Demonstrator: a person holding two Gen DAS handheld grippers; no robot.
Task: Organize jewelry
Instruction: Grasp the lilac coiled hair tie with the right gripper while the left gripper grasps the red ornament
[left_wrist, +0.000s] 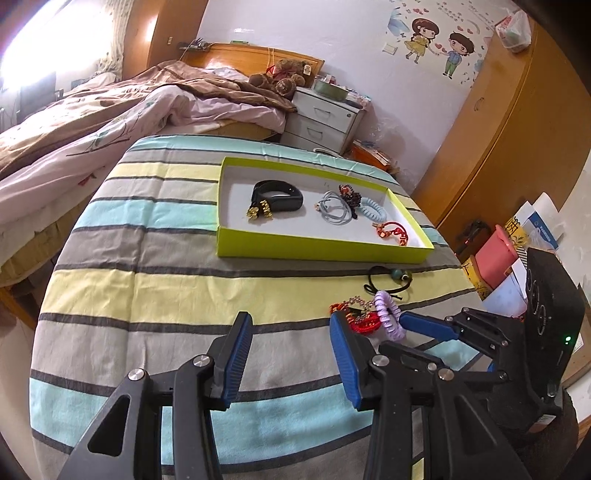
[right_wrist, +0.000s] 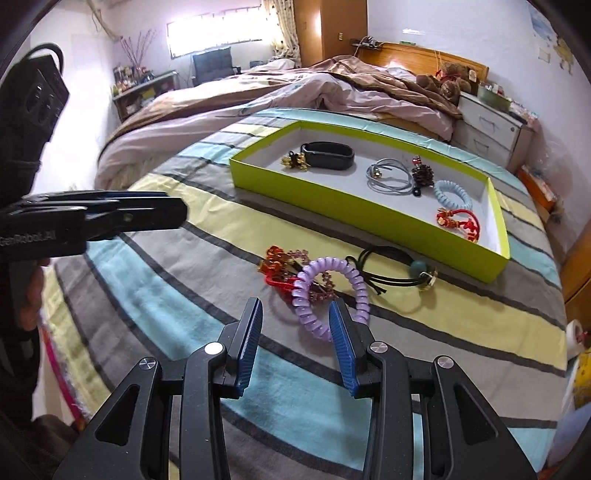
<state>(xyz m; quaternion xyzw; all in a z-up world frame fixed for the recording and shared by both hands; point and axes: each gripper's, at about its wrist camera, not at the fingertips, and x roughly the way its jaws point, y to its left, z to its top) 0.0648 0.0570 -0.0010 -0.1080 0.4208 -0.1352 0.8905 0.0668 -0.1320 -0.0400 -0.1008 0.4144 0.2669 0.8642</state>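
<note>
A lime-green tray on the striped cloth holds a black band, grey hair ties, a light blue coil tie and a red bracelet. Near its front wall lie a black cord with a teal bead, red and pink beaded pieces and a purple coil tie. My right gripper is open; the coil's near arc lies between its jaws and the pads do not press it. My left gripper is open over bare cloth, left of the pile.
The striped cloth covers a table that drops off at the right, where boxes and papers stand on the floor. A bed with a pink quilt, a white nightstand and a wooden wardrobe stand beyond.
</note>
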